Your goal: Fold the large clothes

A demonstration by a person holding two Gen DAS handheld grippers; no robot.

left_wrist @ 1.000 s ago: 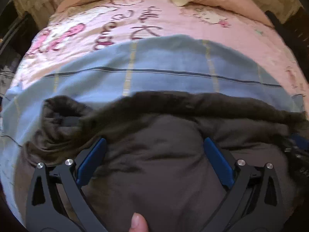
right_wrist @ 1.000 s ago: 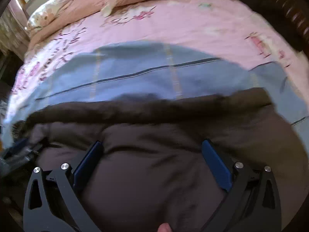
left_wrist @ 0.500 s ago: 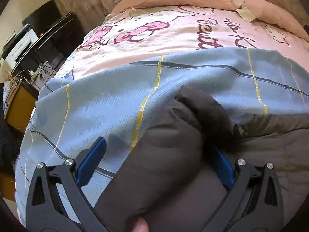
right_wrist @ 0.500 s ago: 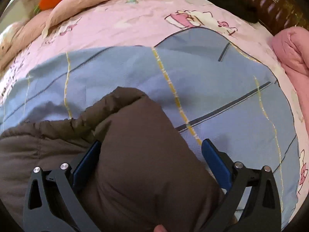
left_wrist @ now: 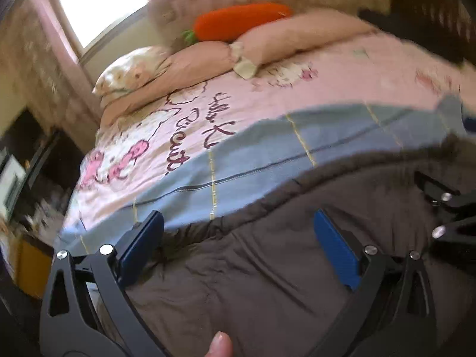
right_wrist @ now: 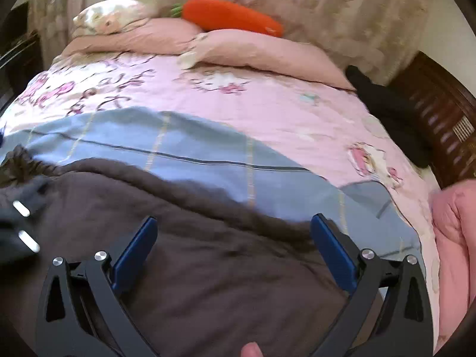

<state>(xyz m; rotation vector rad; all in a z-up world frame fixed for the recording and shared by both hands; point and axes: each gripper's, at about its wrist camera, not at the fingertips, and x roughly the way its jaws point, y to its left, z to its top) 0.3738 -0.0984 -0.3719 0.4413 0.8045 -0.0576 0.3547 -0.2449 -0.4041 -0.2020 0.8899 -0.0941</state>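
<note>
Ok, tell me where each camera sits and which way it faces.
Left wrist: on the left gripper, facing up the bed over the brown coat toward the carrot pillow; shows its own open fingers, a fingertip and the other gripper's edge.
Right wrist: on the right gripper, facing the same way; shows its own open fingers and a fingertip.
Shared: coat, blue sheet, carrot pillow.

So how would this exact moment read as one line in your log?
task: fold coat | left gripper: open, over brown coat | right gripper: open, over coat | coat on blue sheet
</note>
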